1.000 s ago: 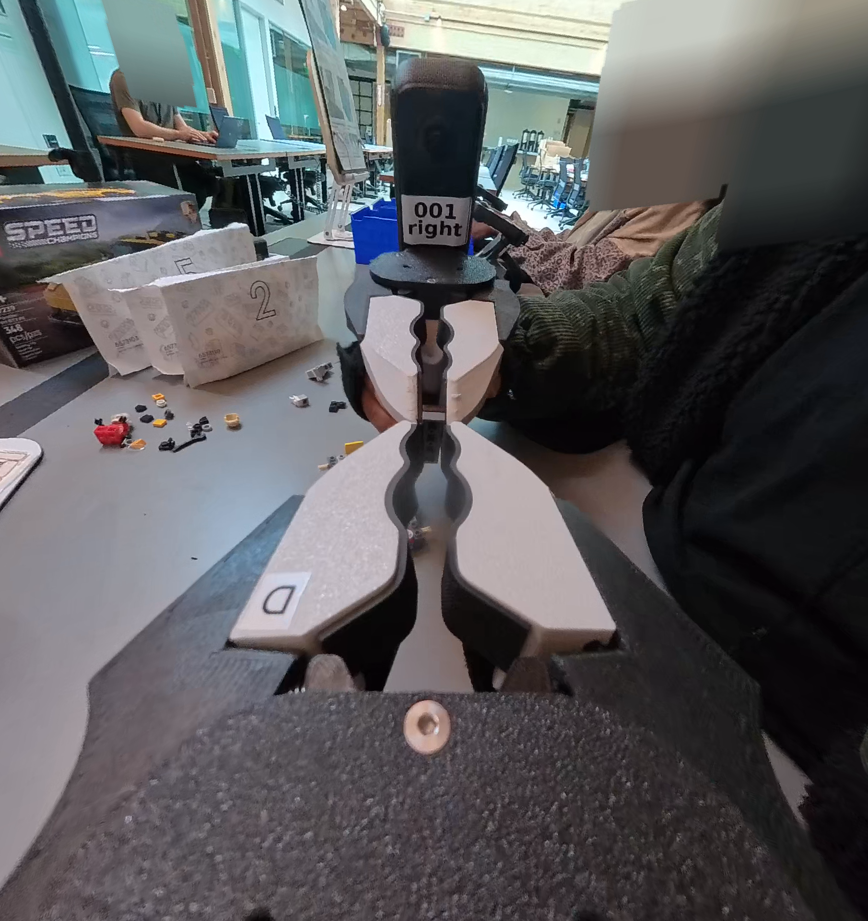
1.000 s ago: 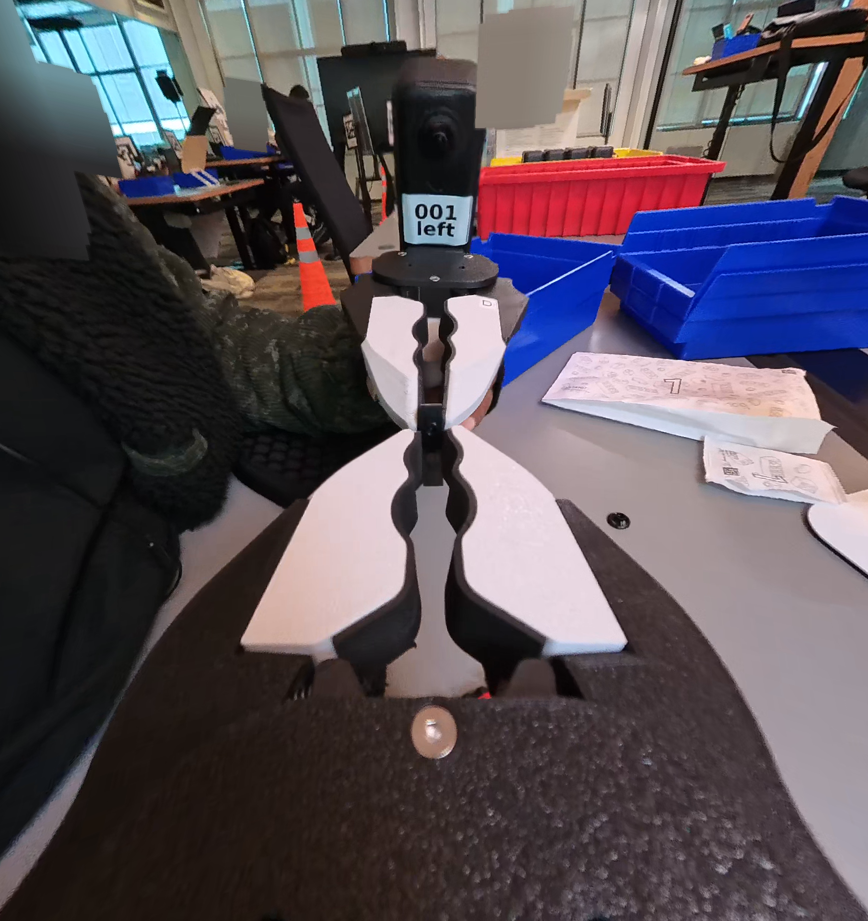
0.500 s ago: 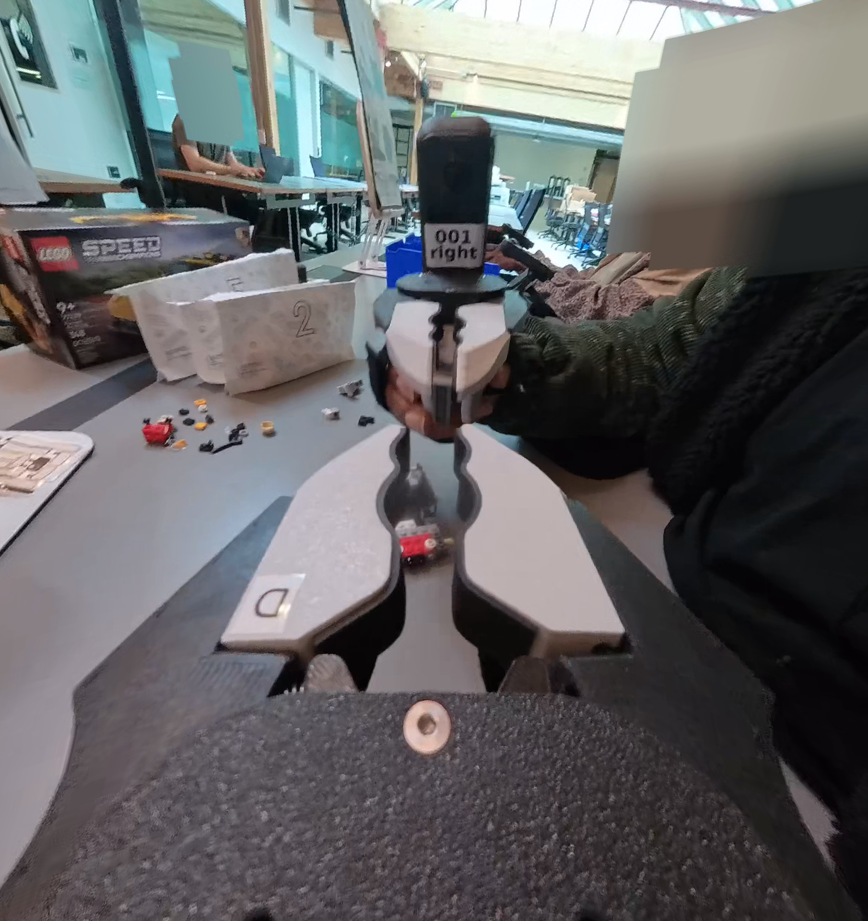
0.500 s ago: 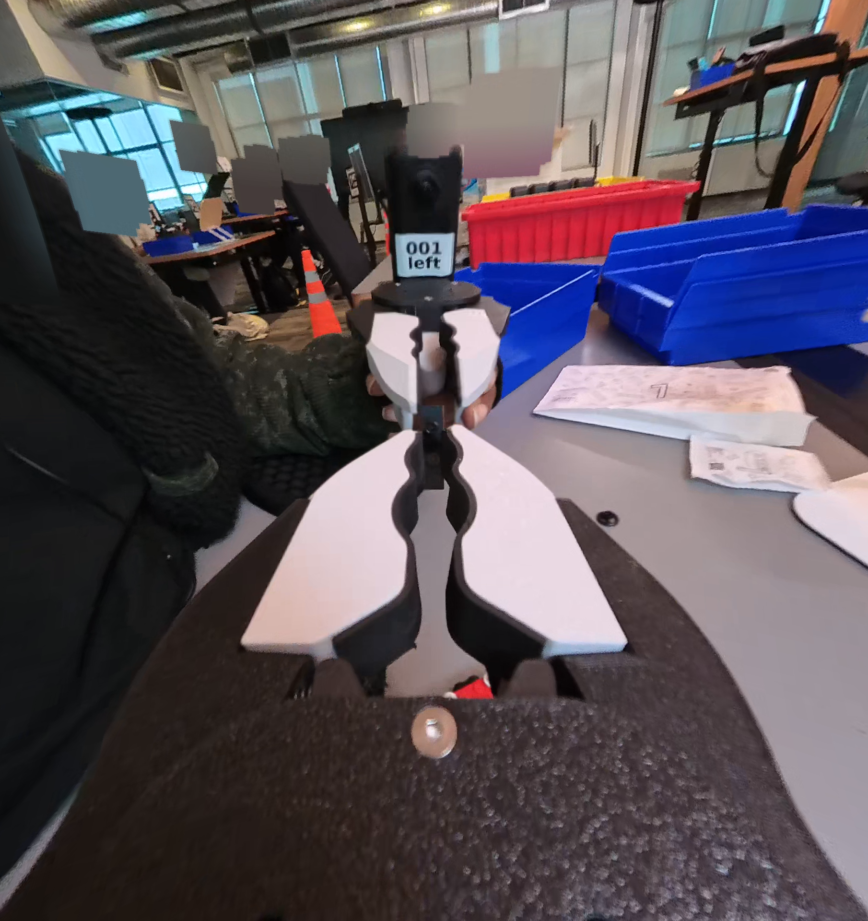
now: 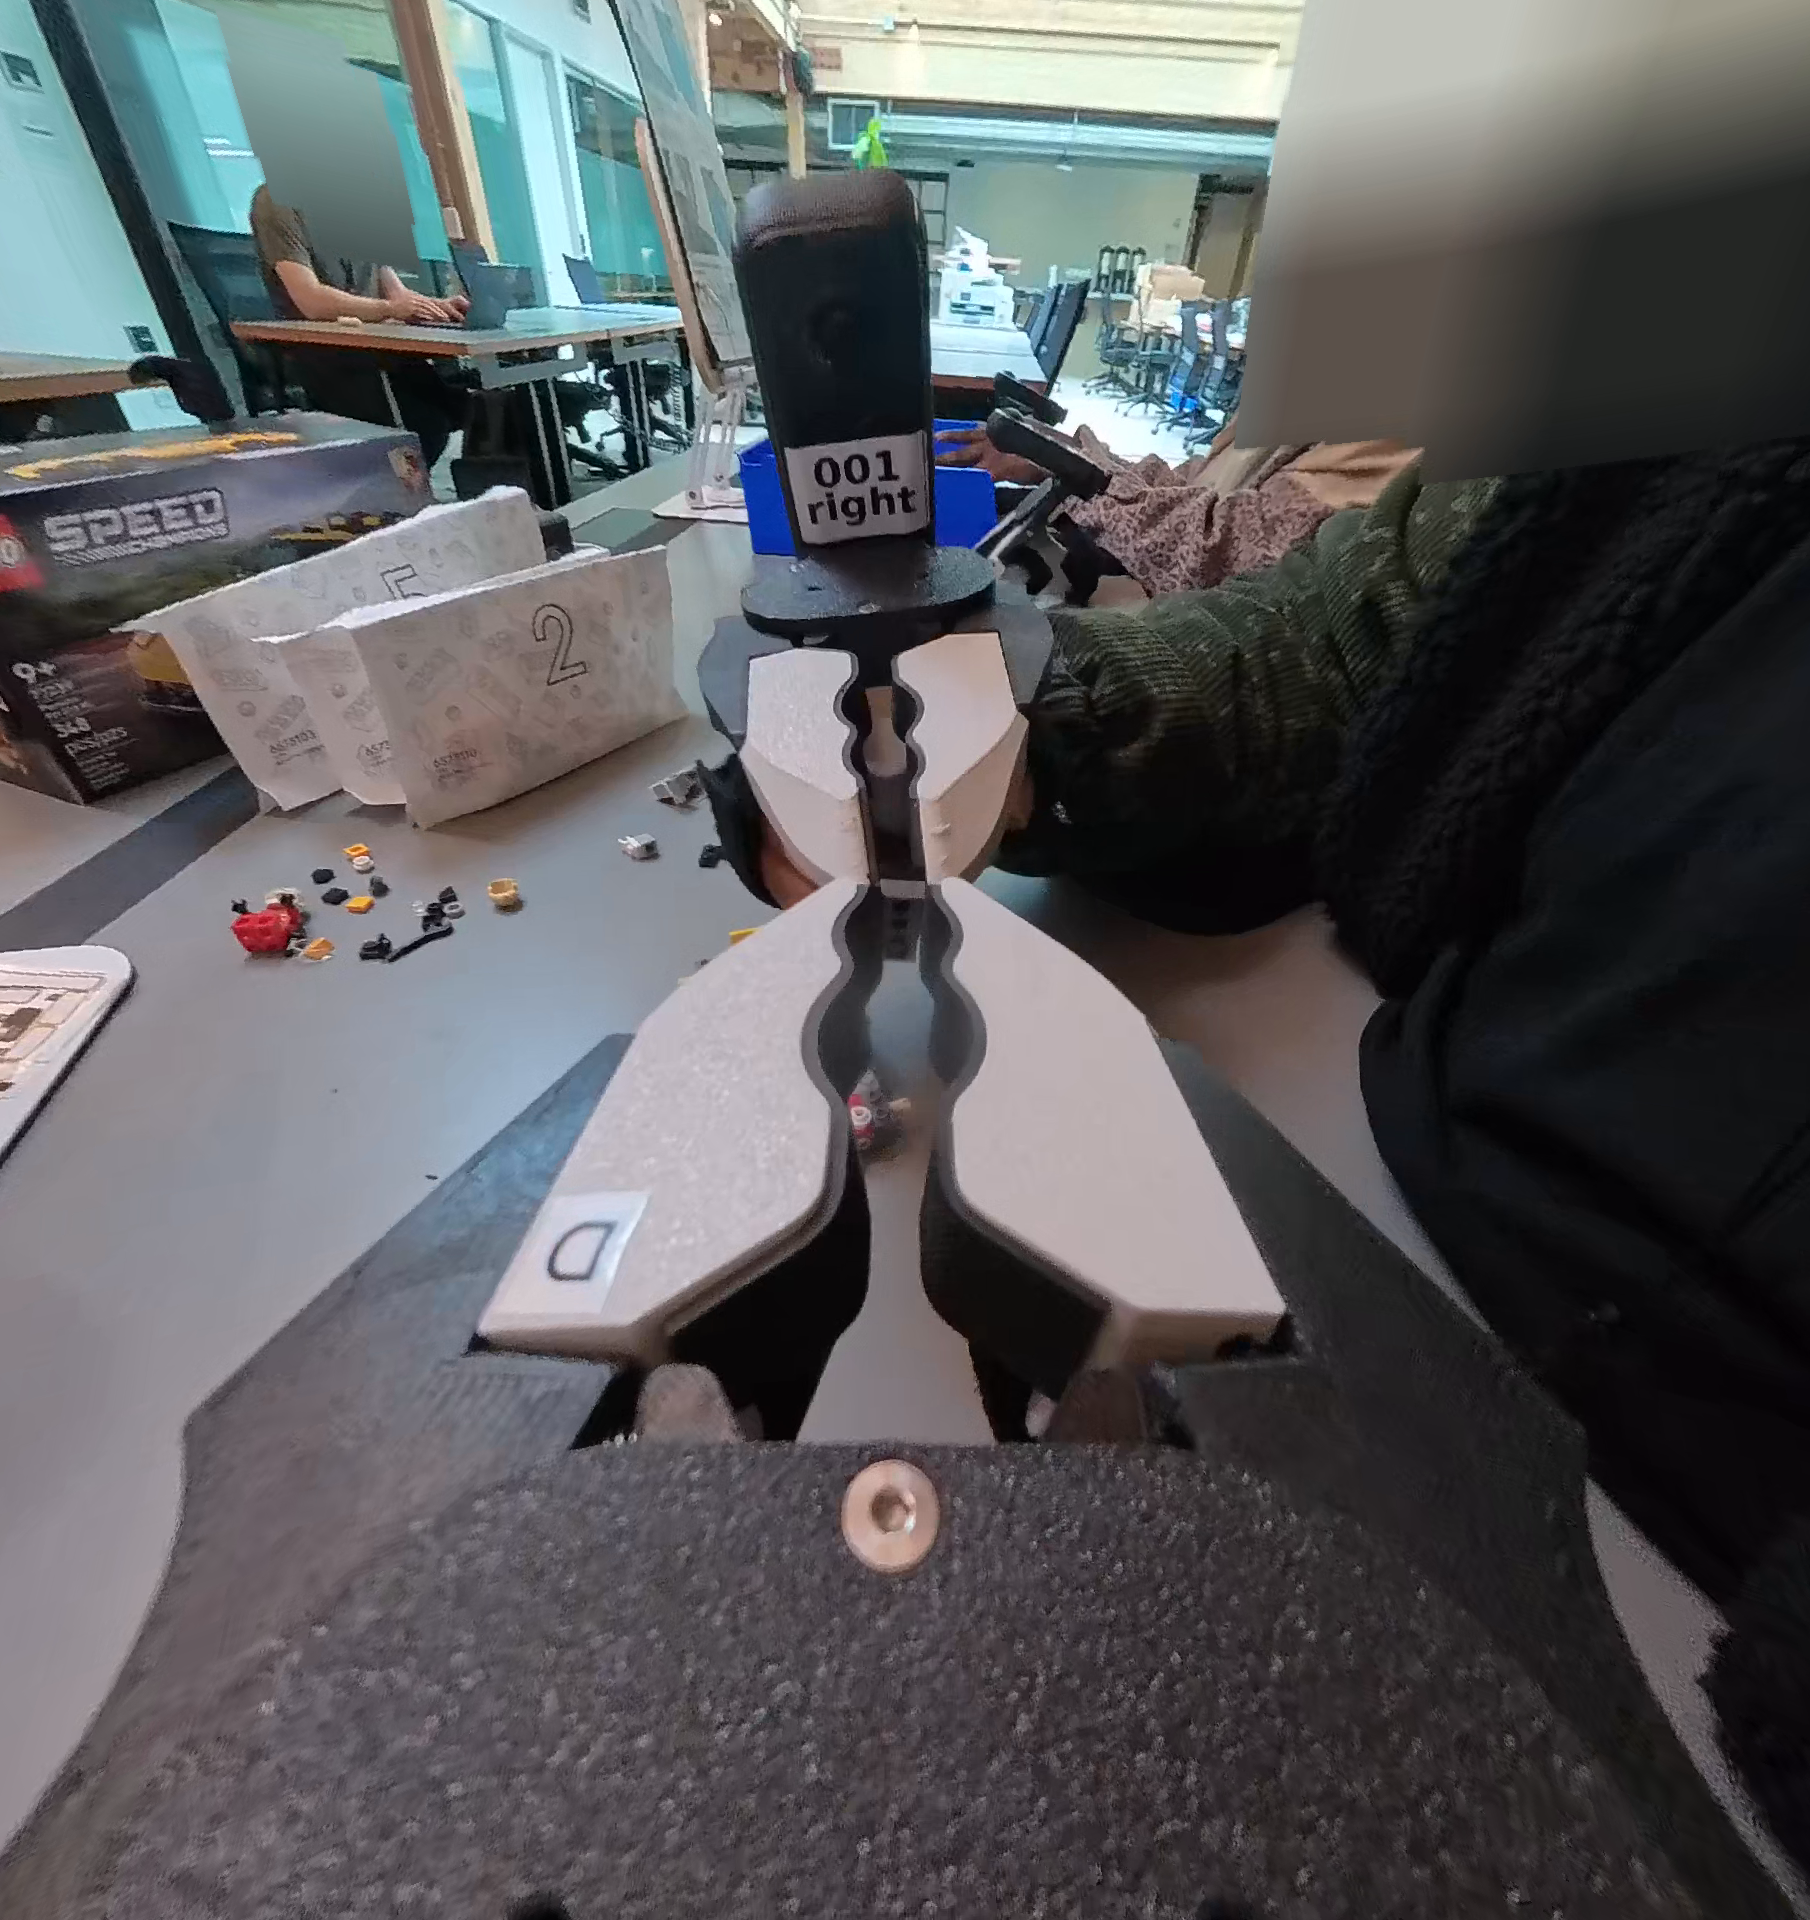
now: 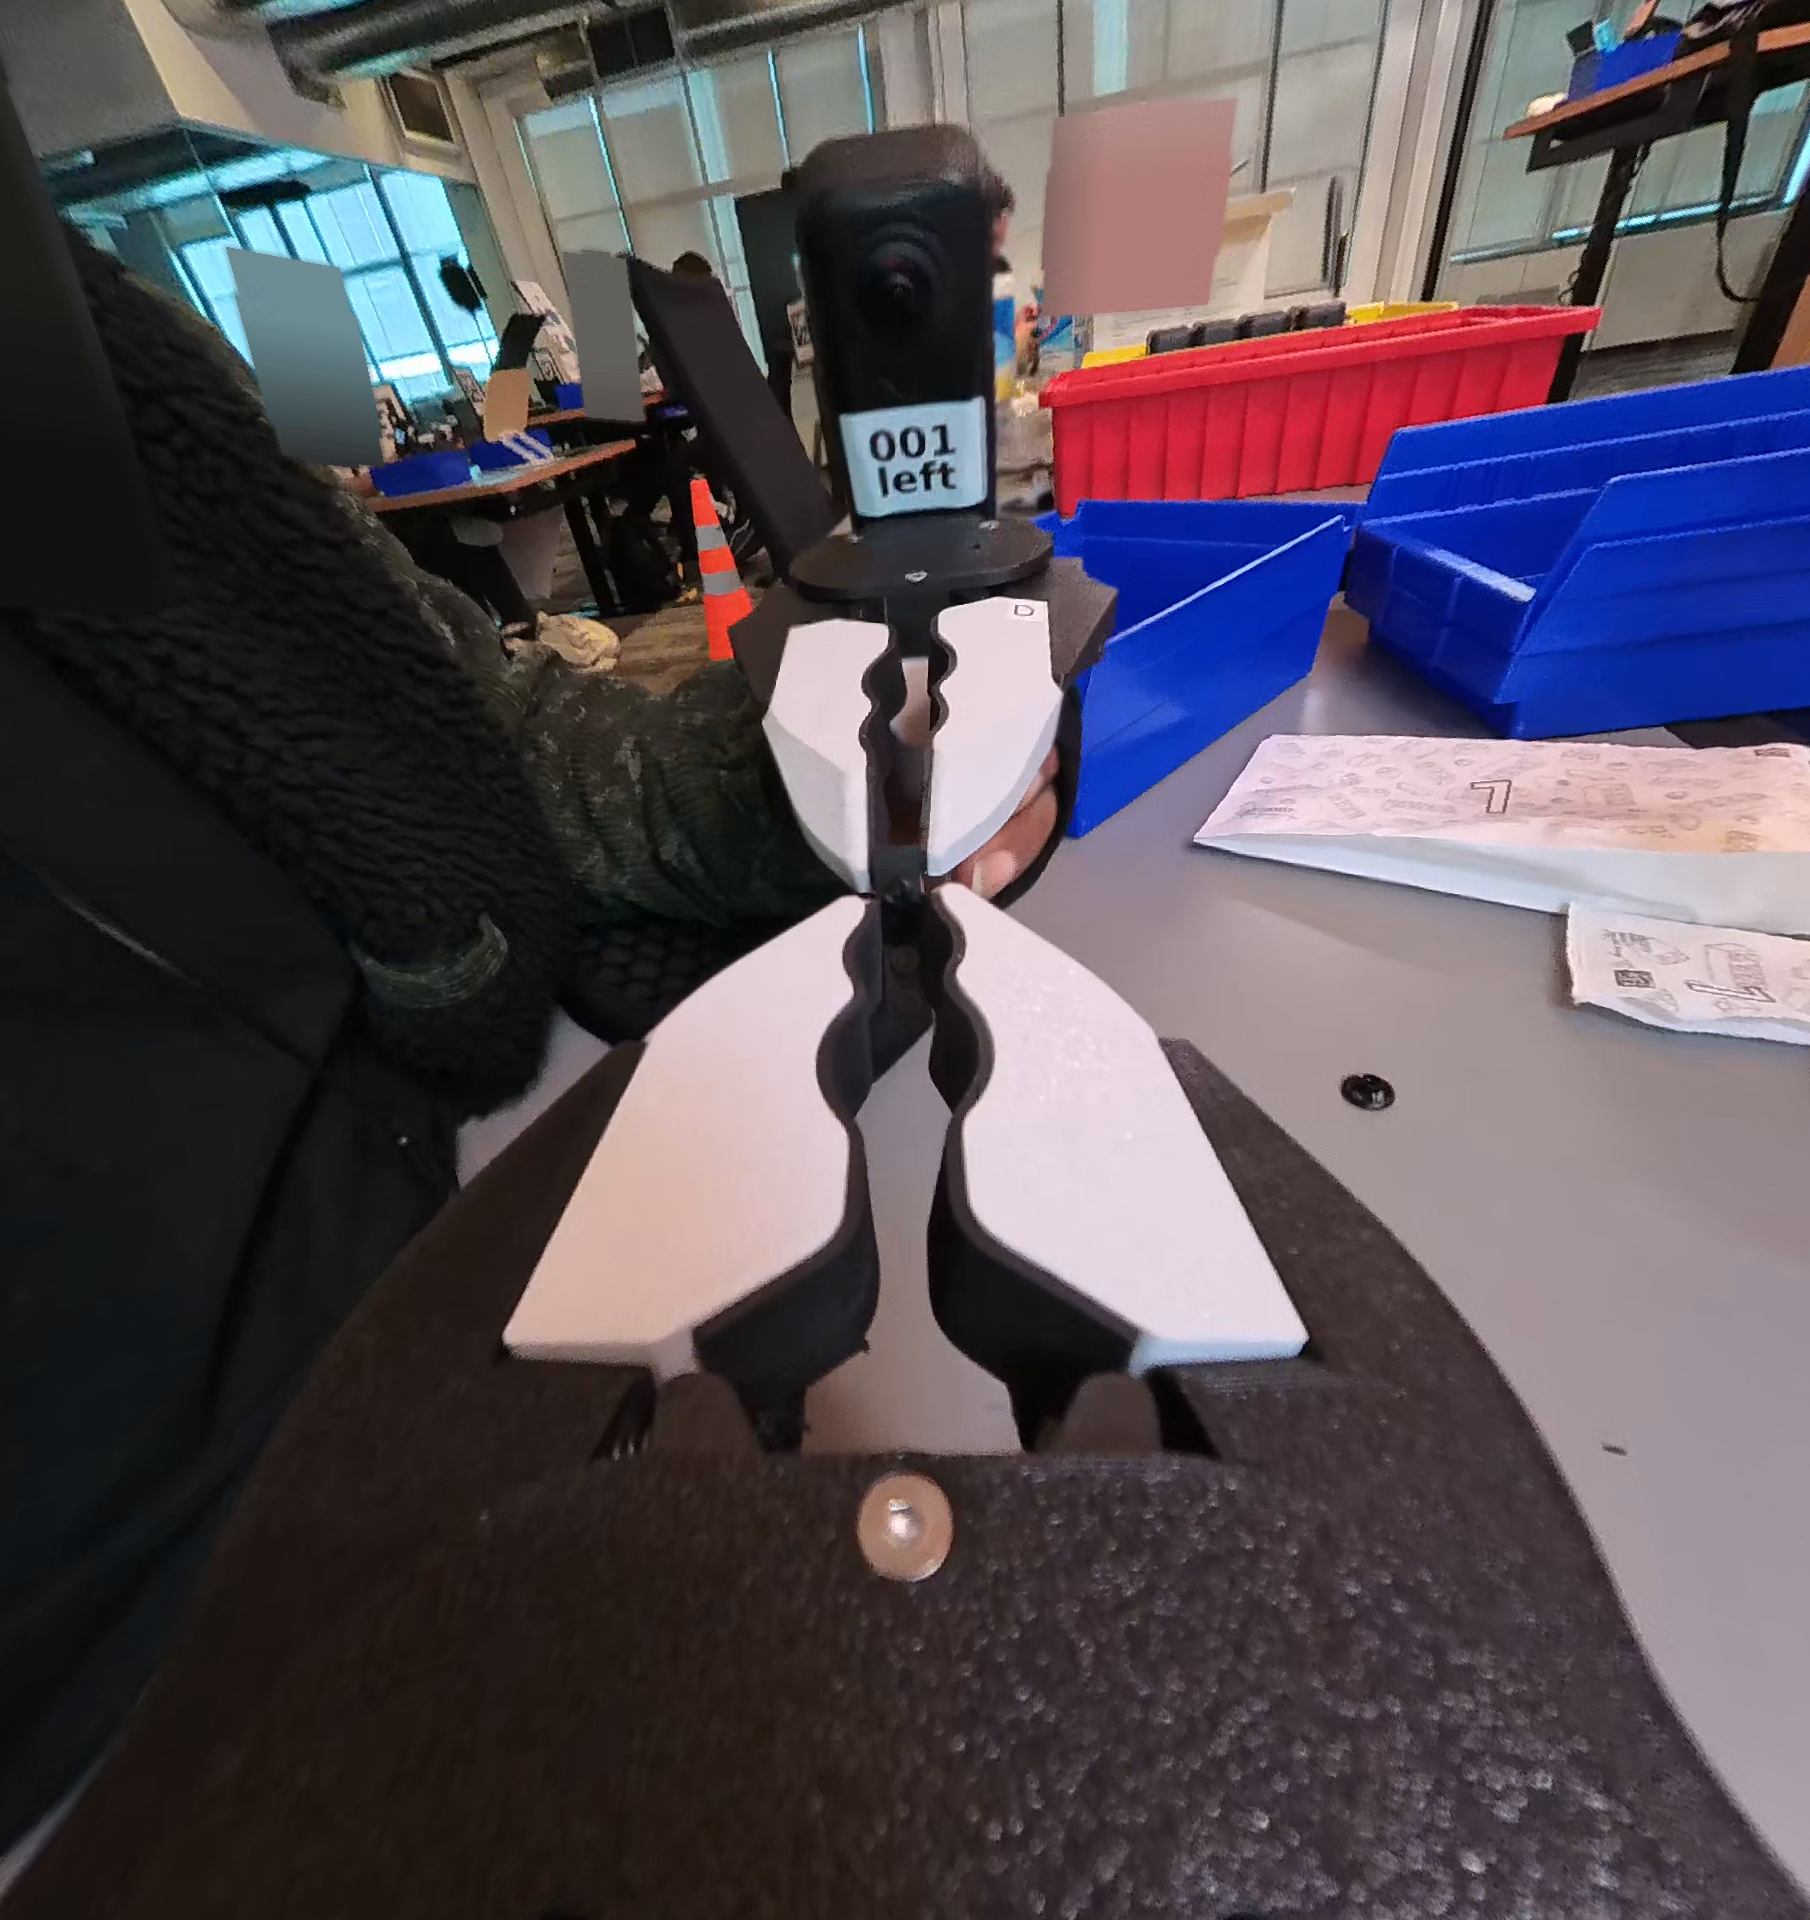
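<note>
meeting tip to tip at frame centre, left gripper (image 5: 899, 902) and right gripper (image 6: 901, 902) both pinch narrowly one dark brick piece (image 5: 899, 920).

It is a big open office with work space: rows of desks (image 5: 485, 332), rolling chairs (image 5: 1181, 353), big windows (image 6: 662, 145), and plastic bins (image 6: 1296, 416) on a table (image 6: 1503, 1195).

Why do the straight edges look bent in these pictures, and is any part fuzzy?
Left wrist view: the wide lens bows the desks and window frames; the red toy piece between the fingers is soft, too close to focus. Right wrist view: the blue bins curve at the edge; daylight from the windows, with no strong glare on the table.
</note>
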Available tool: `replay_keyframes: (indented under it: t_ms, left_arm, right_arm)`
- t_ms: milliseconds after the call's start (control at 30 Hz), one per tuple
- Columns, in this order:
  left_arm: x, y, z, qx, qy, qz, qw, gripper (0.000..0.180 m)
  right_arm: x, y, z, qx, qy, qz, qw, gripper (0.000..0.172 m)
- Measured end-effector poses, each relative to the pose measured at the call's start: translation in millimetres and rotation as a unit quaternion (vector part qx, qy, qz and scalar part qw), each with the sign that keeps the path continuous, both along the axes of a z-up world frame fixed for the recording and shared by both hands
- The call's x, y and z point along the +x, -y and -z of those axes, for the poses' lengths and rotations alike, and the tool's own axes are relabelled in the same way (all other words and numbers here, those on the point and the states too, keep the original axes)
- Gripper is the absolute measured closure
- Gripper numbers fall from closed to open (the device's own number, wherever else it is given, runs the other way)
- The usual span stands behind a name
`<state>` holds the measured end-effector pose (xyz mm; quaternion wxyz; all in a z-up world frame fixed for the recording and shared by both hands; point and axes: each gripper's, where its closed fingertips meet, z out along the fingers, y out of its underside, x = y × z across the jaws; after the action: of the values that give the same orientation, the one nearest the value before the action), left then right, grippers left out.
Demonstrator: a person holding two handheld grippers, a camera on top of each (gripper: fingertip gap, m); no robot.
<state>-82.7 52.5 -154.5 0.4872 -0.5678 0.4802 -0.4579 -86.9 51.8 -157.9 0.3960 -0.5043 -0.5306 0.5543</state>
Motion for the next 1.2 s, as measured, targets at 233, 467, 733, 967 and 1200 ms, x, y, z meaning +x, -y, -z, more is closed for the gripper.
replay_keyframes:
  t_ms: [233,467,733,967,1200]
  left_arm:
    - [-0.6,-1.9,-3.6,0.030,-0.006,-0.025,0.999,0.173]
    - [-6.5,-9.6,0.1,0.006,-0.004,-0.035,0.999,0.180]
    - [-22.3,-26.3,3.8,-0.003,-0.008,-0.066,0.998,0.180]
    - [-30.3,-36.0,4.7,-0.014,-0.004,-0.087,0.996,0.180]
    - [-30.1,-41.7,10.4,-0.030,-0.004,-0.098,0.995,0.180]
  right_arm:
    - [1.9,-2.9,-6.8,-0.045,-0.032,-0.009,0.998,0.165]
    - [8.6,-12.1,-14.4,-0.048,-0.054,0.009,0.997,0.172]
    - [15.8,-27.0,-8.0,0.022,-0.015,0.059,0.998,0.172]
    - [23.8,-41.7,-8.9,0.009,-0.019,0.082,0.996,0.172]
    - [27.5,-50.8,-7.7,0.009,-0.019,0.104,0.994,0.172]
